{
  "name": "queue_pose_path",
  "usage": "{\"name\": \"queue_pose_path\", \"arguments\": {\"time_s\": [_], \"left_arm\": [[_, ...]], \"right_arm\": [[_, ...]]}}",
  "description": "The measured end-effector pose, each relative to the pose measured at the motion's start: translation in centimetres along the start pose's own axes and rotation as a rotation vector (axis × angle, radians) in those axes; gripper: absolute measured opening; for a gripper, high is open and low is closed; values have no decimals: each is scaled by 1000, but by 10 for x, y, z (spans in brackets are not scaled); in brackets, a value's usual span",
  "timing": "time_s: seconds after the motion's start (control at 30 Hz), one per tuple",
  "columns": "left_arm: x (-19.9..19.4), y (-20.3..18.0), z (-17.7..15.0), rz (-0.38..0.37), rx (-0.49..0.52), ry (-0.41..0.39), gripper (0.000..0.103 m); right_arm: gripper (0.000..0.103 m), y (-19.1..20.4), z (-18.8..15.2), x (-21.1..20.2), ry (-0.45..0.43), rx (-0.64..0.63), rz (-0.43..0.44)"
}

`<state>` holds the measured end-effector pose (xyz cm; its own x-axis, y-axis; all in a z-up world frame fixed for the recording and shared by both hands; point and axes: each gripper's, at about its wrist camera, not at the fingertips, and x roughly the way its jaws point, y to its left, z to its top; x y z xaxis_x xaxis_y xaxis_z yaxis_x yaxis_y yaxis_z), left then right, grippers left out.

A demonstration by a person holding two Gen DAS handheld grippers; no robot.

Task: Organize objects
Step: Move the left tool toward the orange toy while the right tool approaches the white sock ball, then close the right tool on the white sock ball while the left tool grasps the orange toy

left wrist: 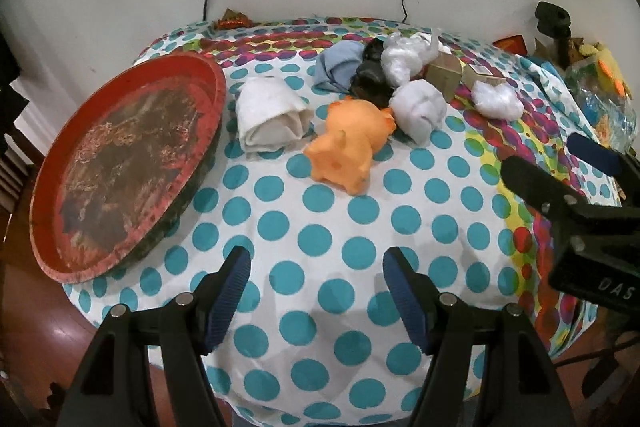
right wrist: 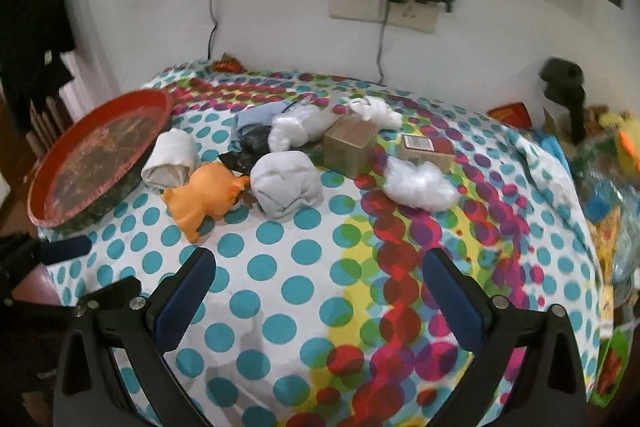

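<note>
both the left gripper [left wrist: 316,291] and right gripper [right wrist: 320,297] hang spread, empty. the orange pig toy [left wrist: 350,143] lies at twelve o'clock, right of the red tray [left wrist: 218,83]; probably light, squashy rubber, best pinched across its belly.

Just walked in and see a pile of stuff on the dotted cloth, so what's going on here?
Nothing is being handled yet. The left gripper and right gripper both hover open and empty over the tablecloth. The orange toy, rolled white cloth and other bundles lie loose, apart from the red tray, which holds none of them.
</note>
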<state>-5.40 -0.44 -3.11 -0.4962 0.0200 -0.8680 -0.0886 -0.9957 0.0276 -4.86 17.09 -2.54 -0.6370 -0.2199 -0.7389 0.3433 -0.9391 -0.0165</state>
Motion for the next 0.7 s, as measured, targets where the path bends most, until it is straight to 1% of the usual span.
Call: {"name": "queue_pose_path", "arguments": {"time_s": [0.13,0.2,0.3,0.33,0.37,0.43,0.5,0.57,0.7], "left_arm": [[8,13,8,-22,-32,28,71],[12,18,12,-16,-41,35,71],[16,21,18,-2,-24,34,71],[17,21,20,-1,-15,34,71],[19,20,22,-5,-6,36,71],[22,20,26,-24,-4,39,71],[26,20,29,-48,1,39,71],[30,19,32,-57,13,47,71],[35,21,38,-94,21,55,71]], "right_arm": [[103,5,10,16,26,-33,26],[103,7,14,25,40,-36,47],[101,8,19,40,58,-33,77],[98,7,20,45,63,-27,90],[93,7,22,51,70,-20,96],[91,6,24,60,79,-18,110],[79,7,27,68,86,-18,116],[78,8,28,77,100,-22,133],[77,13,33,92,104,-38,130]]}}
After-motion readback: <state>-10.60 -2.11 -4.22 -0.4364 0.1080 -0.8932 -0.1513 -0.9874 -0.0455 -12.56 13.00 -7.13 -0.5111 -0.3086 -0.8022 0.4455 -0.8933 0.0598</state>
